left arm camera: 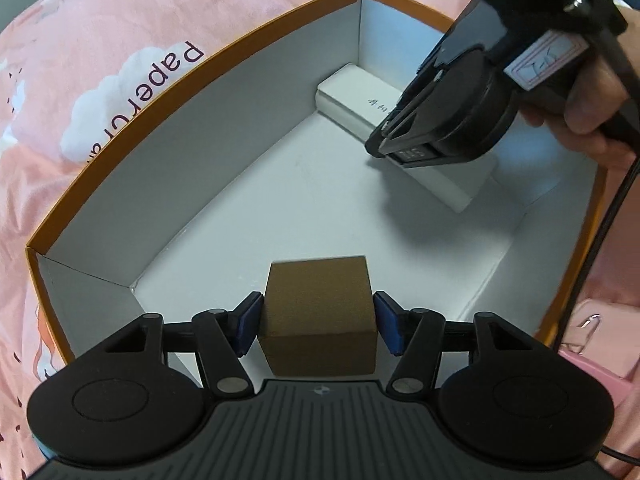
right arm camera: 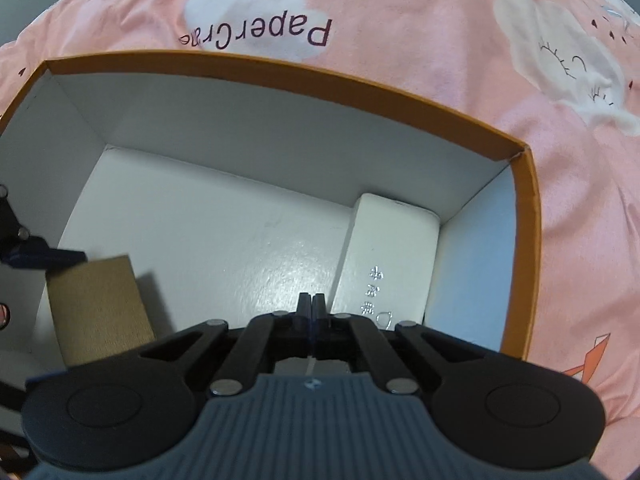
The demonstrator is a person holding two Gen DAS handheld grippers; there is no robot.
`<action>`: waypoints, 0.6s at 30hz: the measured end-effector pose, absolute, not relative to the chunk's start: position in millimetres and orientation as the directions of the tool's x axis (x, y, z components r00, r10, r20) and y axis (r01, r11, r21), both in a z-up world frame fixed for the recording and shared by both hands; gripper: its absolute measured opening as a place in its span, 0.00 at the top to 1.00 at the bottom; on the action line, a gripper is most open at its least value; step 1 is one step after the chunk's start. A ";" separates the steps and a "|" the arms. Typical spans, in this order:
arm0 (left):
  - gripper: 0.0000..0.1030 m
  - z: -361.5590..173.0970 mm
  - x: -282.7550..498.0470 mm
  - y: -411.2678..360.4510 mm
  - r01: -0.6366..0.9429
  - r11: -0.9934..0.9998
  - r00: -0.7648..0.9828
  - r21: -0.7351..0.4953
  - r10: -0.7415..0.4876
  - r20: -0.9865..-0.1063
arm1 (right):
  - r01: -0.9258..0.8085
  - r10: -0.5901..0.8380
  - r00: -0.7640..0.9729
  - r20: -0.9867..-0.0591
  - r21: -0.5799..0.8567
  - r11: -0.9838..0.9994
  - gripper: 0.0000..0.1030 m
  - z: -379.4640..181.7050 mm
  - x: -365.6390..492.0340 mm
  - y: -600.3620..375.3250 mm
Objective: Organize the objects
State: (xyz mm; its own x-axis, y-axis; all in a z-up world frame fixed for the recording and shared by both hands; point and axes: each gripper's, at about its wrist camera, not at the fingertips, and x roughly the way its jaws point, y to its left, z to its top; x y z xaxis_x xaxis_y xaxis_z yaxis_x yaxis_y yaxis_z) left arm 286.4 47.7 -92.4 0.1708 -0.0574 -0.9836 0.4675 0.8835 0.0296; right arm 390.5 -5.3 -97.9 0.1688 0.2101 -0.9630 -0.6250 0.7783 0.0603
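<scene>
A shallow cardboard box (left arm camera: 192, 80), orange outside and matte white inside, is seen resting on pink printed fabric (left arm camera: 80, 40). A brown cube (left arm camera: 320, 312) with a rough, fibrous surface stands on the box floor between the blue pads of the left gripper (left arm camera: 318, 326), which are spread apart, left pad at its face, right pad just clear. The right gripper (right arm camera: 311, 308) is pressed together, empty, above a smooth white block (right arm camera: 388, 248) lying along the far wall.

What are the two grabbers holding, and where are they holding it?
The left gripper has the brown cube between its pads, at two opposite sides; whether they press it cannot be told. The right gripper is shut on nothing, above the white box.
</scene>
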 end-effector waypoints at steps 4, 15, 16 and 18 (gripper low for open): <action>0.34 -95.0 285.5 40.7 0.491 0.870 0.152 0.027 -0.056 -0.987 | -0.640 0.323 0.104 -0.941 0.185 0.745 0.94 -80.0 378.4 -9.6; 0.33 -93.8 298.4 39.4 0.432 0.896 0.112 -0.107 -0.171 -0.979 | -0.575 0.438 -0.126 -0.890 0.425 0.699 0.94 -104.0 369.5 14.1; 0.30 -94.1 299.2 39.0 0.431 0.895 0.108 -0.111 -0.174 -0.979 | -0.566 0.428 -0.141 -0.893 0.427 0.705 0.94 -105.8 369.1 13.8; 0.30 -95.2 299.3 38.0 0.436 0.893 0.103 -0.111 -0.171 -0.980 | -0.544 0.427 -0.168 -0.889 0.444 0.712 0.94 -114.9 370.4 20.5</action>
